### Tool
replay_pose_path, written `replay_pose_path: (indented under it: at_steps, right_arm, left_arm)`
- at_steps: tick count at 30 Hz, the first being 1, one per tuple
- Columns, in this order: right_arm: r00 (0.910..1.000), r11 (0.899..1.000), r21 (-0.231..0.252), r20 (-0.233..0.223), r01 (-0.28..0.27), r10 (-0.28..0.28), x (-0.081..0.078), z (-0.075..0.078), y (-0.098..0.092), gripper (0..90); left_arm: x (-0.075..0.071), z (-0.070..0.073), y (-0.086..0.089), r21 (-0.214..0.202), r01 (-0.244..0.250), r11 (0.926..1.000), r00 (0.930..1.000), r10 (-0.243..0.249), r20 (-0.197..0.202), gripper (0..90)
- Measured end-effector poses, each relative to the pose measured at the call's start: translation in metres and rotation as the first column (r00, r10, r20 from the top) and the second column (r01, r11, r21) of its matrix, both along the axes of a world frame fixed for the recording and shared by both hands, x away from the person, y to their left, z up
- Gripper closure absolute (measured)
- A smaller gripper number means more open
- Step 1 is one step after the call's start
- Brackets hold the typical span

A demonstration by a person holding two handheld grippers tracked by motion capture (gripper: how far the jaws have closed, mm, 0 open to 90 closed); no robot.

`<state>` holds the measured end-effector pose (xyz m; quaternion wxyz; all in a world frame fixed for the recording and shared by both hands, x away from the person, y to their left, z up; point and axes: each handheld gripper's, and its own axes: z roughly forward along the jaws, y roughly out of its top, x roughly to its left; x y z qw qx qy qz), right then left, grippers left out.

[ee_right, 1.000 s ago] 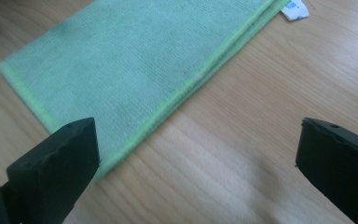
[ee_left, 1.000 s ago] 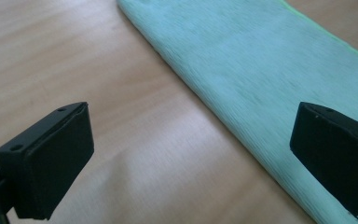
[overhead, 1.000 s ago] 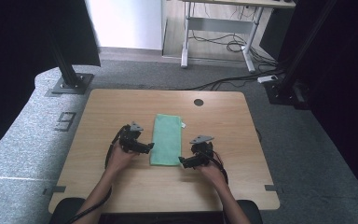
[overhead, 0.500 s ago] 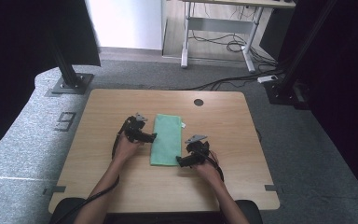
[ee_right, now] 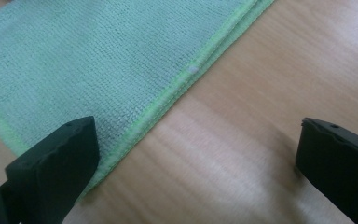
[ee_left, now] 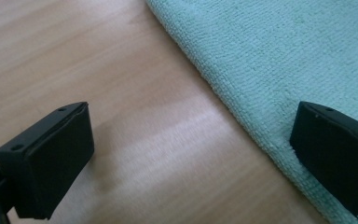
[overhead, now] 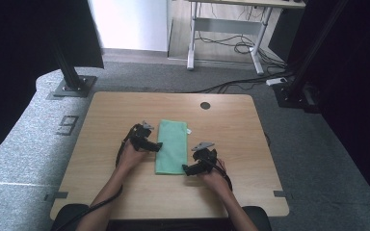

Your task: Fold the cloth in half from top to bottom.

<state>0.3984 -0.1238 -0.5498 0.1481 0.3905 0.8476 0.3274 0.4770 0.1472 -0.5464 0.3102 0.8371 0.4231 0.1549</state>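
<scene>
1. A folded green towel (overhead: 172,153) lies flat near the middle of the frame in the high view, on the wooden table (overhead: 101,120), with its long side running from top to bottom of the picture.
2. The left gripper (overhead: 158,147) is at the left edge of the towel, about half way up. 1 second ago it was lower and a little away from the cloth — it has moved up and in.
3. In the left gripper view its jaws stand wide apart and hold nothing; 1 jaw is over the wood, the other over the towel edge (ee_left: 223,93).
4. The right gripper (overhead: 187,169) is at the lower right corner of the towel. It has come lower in the frame during the last second.
5. In the right gripper view its jaws are also spread and empty, 1 on each side of the bright green hem (ee_right: 177,88).
6. My judgement: both grippers are now placed to pinch the cloth — probably for the next fold — but no grasp is made yet.
</scene>
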Motion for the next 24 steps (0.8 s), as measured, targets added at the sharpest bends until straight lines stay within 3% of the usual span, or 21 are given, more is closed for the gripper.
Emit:
replay_pose_path:
  at_steps: [18, 24]
  right_arm:
    - [0.9949, 0.995, 0.0, -0.01, -0.101, 0.101, -0.052, 0.001, 0.005, 2.1]
    - [0.9894, 0.99, -0.008, -0.028, -0.143, 0.143, -0.053, 0.005, 0.007, 7.5]
  left_arm:
    - [-0.064, -0.002, 0.01, -0.024, 0.022, 0.9995, 0.9997, -0.022, 0.013, 3.8]
    - [-0.066, -0.002, 0.01, -0.028, 0.017, 0.9995, 0.9998, -0.017, 0.012, 3.5]
